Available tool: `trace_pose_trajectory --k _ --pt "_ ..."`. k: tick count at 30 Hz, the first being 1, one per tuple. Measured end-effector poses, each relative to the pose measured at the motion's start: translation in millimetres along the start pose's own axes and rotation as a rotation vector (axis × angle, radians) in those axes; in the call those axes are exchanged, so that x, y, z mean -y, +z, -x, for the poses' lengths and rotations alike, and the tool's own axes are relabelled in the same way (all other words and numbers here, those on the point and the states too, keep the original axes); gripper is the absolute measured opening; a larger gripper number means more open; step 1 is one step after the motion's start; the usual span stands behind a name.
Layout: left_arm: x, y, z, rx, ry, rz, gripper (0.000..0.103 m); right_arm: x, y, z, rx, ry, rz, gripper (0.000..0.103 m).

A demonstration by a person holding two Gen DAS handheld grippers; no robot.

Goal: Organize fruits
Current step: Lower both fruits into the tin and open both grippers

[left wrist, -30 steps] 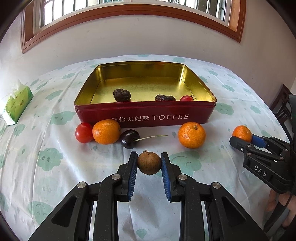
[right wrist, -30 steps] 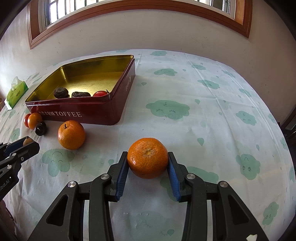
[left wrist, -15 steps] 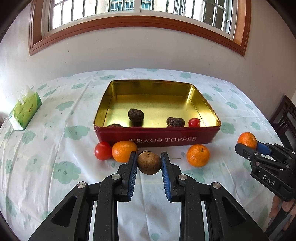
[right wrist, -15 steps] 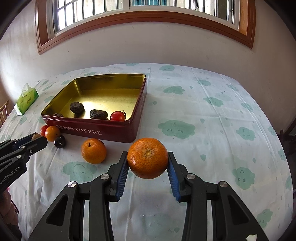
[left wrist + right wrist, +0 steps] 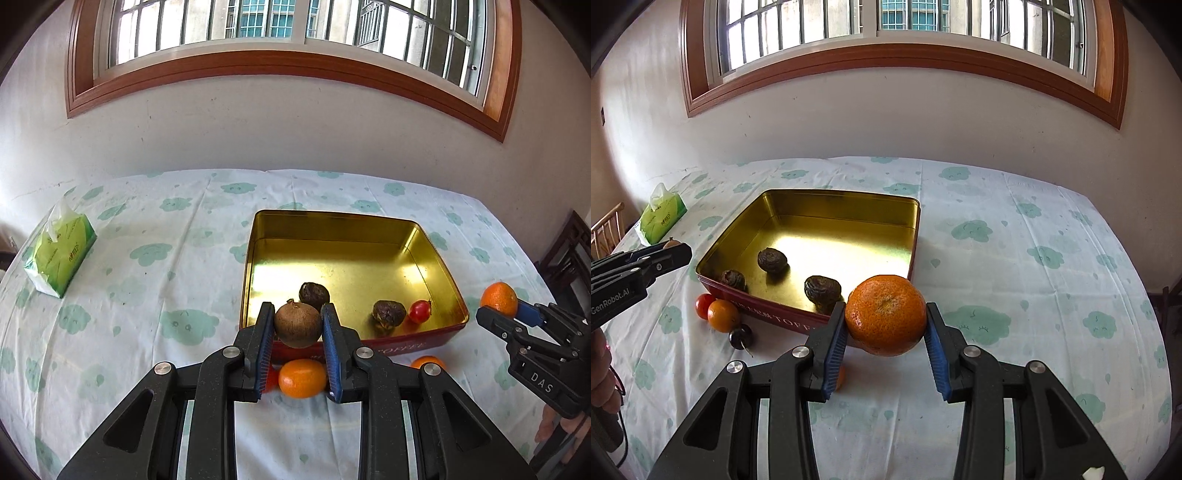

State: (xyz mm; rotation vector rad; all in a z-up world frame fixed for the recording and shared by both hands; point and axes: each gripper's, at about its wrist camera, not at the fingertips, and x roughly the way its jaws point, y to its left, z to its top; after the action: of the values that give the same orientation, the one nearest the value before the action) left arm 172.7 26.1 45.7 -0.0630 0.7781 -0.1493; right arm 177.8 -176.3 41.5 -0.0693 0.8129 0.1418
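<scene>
I hold two fruits aloft, both taken relative to the toffee tin (image 5: 424,343). My left gripper (image 5: 297,328) is clamped on a brown round fruit (image 5: 297,324), which hangs just at the tin's near wall, toward its left front corner, with the open gold interior lying directly ahead of the fingers. My right gripper (image 5: 885,321) is clenched on a large mandarin (image 5: 885,314), poised off the tin's near right corner; from this hand the interior lies ahead and to the left. I judge the left hand the nearer to a drop, needing only a short advance over the wall. Inside the tin I note dark wrinkled fruits (image 5: 314,294) and a cherry tomato (image 5: 419,311) grouped near the front wall, so the clear floor lies toward the far side. On the cloth before the tin remain a small mandarin (image 5: 302,377), a tomato (image 5: 703,305) and a dark cherry (image 5: 740,336). A tissue pack (image 5: 61,254) sits well left of the tin.
</scene>
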Motion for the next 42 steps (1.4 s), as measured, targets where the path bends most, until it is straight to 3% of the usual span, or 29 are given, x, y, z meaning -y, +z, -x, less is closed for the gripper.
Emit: trace_pose_trajectory --k 13,42 --pt "7.9 15.1 -44.2 -0.068 -0.038 -0.047 0.026 -21.4 19.9 -42.6 -0.037 0.024 0.05 0.038" --pt "8.1 -0.4 -87.9 -0.143 0.018 -0.057 0.026 -24.9 12.6 -81.6 -0.104 0.035 0.046 0.038"
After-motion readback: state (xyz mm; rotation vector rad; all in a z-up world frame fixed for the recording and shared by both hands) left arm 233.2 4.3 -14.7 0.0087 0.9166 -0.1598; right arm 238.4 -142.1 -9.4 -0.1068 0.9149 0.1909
